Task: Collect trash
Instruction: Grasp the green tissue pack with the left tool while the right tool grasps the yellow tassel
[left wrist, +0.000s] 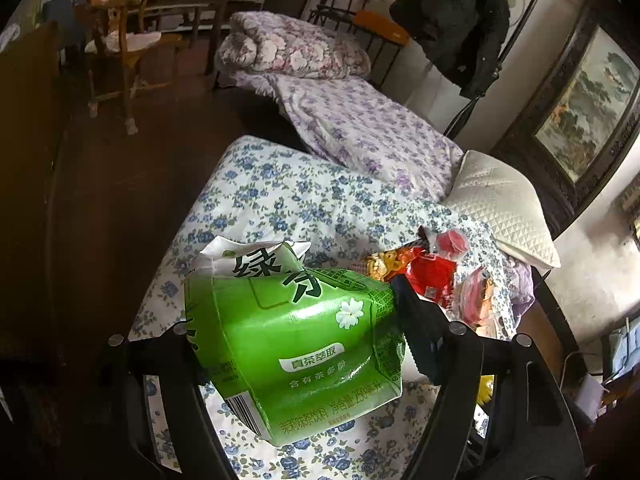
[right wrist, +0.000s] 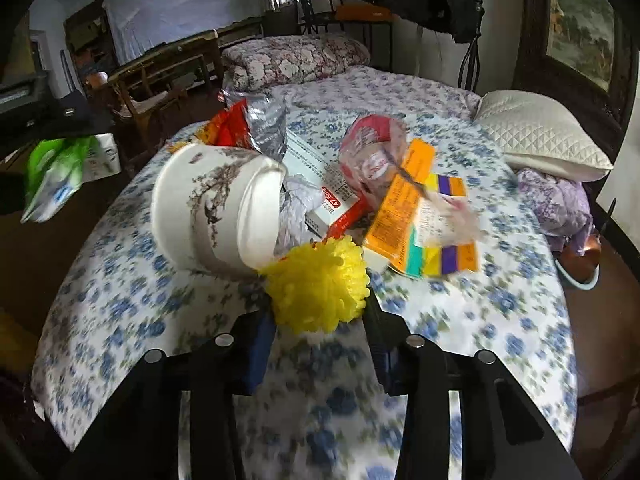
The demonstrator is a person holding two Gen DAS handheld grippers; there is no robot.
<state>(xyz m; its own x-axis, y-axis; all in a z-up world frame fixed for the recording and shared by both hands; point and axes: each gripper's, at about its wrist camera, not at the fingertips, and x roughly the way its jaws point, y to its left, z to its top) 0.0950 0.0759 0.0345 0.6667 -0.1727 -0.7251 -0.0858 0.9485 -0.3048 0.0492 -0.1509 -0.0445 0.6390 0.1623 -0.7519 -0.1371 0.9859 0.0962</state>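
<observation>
My left gripper [left wrist: 292, 308] is shut on a crushed green tea carton [left wrist: 296, 344] and holds it above the near corner of the bed. The same carton [right wrist: 52, 176] shows at the left edge of the right wrist view. My right gripper [right wrist: 318, 304] is shut on a yellow bumpy ball [right wrist: 318, 286], with a pad against each side. Just beyond the ball lies a pile of trash: a white paper cup [right wrist: 212, 208] on its side, a red snack bag [right wrist: 230, 128], crumpled foil [right wrist: 268, 120], a clear wrapper [right wrist: 372, 152] and an orange packet [right wrist: 404, 204].
The trash lies on a bed with a blue-flowered sheet [right wrist: 480, 312]. A white pillow [right wrist: 540, 136] and a purple quilt [left wrist: 360, 128] lie further back. Dark floor [left wrist: 120, 200] runs along the left, with a wooden chair [left wrist: 120, 48] beyond. A coat [left wrist: 460, 20] hangs by the wall.
</observation>
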